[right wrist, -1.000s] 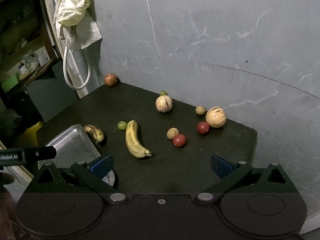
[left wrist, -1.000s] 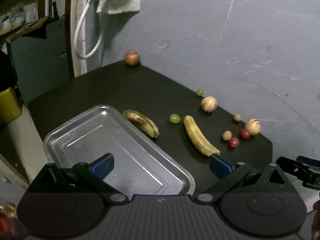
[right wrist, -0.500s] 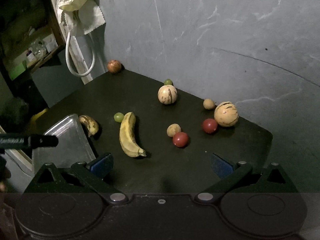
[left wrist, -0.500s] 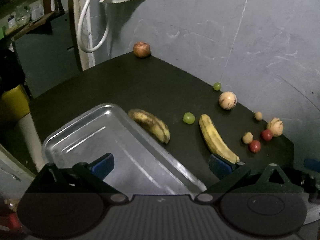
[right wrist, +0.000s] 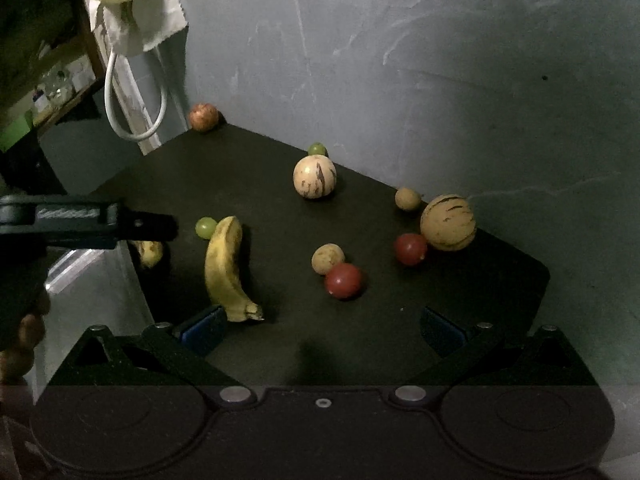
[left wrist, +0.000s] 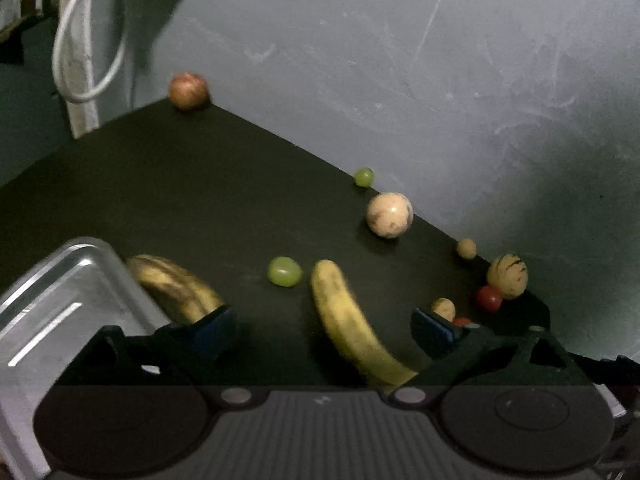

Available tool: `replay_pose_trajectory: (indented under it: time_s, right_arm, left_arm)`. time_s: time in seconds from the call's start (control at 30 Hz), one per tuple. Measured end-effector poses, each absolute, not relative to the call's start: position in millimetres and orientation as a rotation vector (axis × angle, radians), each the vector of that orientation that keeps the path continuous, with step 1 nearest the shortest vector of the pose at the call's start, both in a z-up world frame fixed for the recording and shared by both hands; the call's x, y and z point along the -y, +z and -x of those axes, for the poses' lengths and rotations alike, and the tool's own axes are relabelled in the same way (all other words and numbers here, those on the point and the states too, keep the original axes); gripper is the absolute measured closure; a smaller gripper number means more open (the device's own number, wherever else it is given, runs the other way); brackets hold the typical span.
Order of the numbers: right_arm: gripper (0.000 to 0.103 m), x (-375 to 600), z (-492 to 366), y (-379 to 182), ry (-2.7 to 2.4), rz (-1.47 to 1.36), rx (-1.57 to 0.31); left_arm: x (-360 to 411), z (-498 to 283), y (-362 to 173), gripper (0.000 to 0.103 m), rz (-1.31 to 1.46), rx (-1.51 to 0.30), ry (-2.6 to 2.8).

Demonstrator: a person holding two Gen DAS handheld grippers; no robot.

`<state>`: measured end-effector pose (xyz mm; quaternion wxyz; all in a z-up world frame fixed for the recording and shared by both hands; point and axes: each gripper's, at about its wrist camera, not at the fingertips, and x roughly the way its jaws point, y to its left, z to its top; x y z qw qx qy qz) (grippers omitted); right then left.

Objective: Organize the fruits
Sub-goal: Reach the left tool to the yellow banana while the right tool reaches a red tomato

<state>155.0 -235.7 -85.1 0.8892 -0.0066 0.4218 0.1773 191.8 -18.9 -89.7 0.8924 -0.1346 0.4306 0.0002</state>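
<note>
1. The left gripper (left wrist: 324, 326) has its jaws spread wide and holds nothing; the yellow banana (left wrist: 352, 326) lies on the dark table (left wrist: 180, 184) in the gap between its blue-padded fingers (left wrist: 212, 330).
2. The right gripper (right wrist: 320, 330) is likewise wide apart and empty, above bare tabletop, with the yellow banana's (right wrist: 226, 264) stem end just beside its left finger.
3. At the near left sits a metal tray (left wrist: 52, 300), with a brown-spotted banana (left wrist: 172, 290) lying along its far rim; whether they touch cannot be told.
4. A green grape (left wrist: 284, 271) rests just beside the yellow banana's far tip.
5. Right of centre in the right wrist view, a small tan fruit (right wrist: 328, 258) touches a red tomato (right wrist: 343, 280); a second red tomato (right wrist: 410, 249) sits just beside a striped yellow melon-like fruit (right wrist: 448, 222).
6. Farther back lie another small tan fruit (right wrist: 407, 199), a pale striped round fruit (right wrist: 314, 178) and, behind it, a second green grape (right wrist: 317, 149) near the grey wall (right wrist: 400, 60).
7. A reddish apple (right wrist: 203, 117) sits at the table's far corner, well apart from the rest.
8. A white cable loop (right wrist: 134, 100) and a pale cloth (right wrist: 136, 4) hang beyond it.
</note>
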Motion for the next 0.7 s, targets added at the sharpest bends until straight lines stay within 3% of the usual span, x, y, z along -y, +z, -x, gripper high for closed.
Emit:
replay_pose_trajectory:
  time_s: [0.27, 0.7]
  right_arm:
    - [0.012, 235, -178, -107, 0.419, 0.044, -0.875]
    - [0.017, 237, -208, -130, 0.474, 0.059, -0.885]
  left_arm:
    - [42, -219, -117, 0.021, 0.293, -0.953, 0.006]
    - [57, -239, -136, 0.044, 0.285, -1.005, 0.060]
